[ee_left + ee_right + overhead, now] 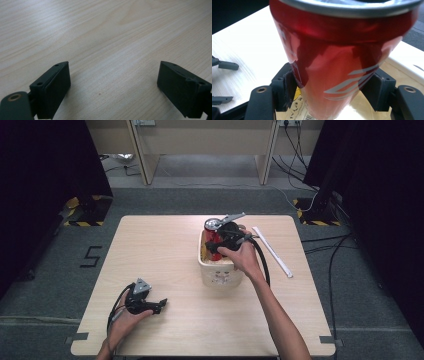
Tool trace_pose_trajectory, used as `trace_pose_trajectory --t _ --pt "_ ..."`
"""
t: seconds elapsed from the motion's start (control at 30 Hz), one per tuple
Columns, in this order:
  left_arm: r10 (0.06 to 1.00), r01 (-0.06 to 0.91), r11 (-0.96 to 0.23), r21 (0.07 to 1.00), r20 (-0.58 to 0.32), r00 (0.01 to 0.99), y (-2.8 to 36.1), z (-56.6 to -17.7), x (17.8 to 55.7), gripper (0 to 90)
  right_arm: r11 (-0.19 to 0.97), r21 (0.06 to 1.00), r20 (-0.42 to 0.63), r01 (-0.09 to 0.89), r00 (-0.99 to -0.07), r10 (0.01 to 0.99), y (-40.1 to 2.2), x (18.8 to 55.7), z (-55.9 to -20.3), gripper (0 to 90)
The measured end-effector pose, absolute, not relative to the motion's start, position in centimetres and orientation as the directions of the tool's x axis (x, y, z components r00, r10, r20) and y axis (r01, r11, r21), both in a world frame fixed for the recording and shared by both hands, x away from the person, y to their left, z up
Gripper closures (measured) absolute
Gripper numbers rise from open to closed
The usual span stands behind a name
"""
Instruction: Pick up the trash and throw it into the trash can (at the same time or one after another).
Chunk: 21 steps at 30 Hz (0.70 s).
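Right gripper (216, 245): jaws closed on a red can (337, 62), one black pad against each flank low on the body; grip firm by the look of it, the can upright between them with its silver rim (213, 224) uppermost; a strip of yellow printed label visible at the can's foot in the right gripper view, text too small to read. The can stood inside a white tub (220, 272) near the middle of the table (165, 245), towards its far half; the tub's pale rim (404, 61) showed just beyond the right-hand pad; whether the can's base rested on the tub floor or hung clear, I could not tell. The right hand (245, 257) held the gripper from the near side, forearm running in from the lower edge of the high view; black cable looping down past the wrist.

Just right of the tub, apart from it, a long white strip (272, 251) lay slantwise on the wood.

Left gripper (162, 304): jaws wide apart, nothing between the pads (53, 87) but bare wood grain; it lay low over the near left part of the table, held in the left hand (122, 320), well apart from the tub and can.
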<state>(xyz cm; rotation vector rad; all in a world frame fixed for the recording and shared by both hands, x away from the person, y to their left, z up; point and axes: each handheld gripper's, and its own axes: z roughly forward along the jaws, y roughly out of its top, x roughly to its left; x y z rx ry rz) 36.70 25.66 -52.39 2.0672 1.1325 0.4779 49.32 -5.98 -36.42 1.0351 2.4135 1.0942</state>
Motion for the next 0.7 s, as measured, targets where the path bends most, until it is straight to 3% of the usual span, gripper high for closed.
trace_pose_trajectory --t 0.7 --pt "0.837 0.571 -0.355 0.74 -0.02 0.547 25.7 -52.4 36.7 10.7 0.476 0.703 0.063 0.528 -0.713 0.698 -5.6 49.1 -38.2 33.2"
